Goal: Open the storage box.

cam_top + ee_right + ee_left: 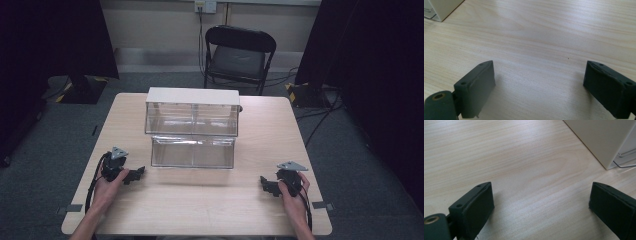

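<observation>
The worktop (200,200) is a pale wooden surface, and most of it is bare. Behind it, on the grey floor, stands 1 black folding chair (239,55).

At the middle of the far half stands a clear cabinet (192,112) with a white top. Its lower drawer (193,152) is drawn out toward the person and looks empty, as far as the high view lets me see; the upper part is closed flush.

The left claw (136,174) rests on the worktop at the near left, just beside the front left corner of the drawer but not touching it. Its jaws stand wide apart with only wood between them, so it is released and holds nothing. The right claw (265,183) lies at the near right, further from the drawer, and it is released in the same way.

My judgement is that the work with the drawer is at a resting point: the drawer is already out, and neither claw is on it. If the drawer has to be closed, this step is not yet done.
</observation>
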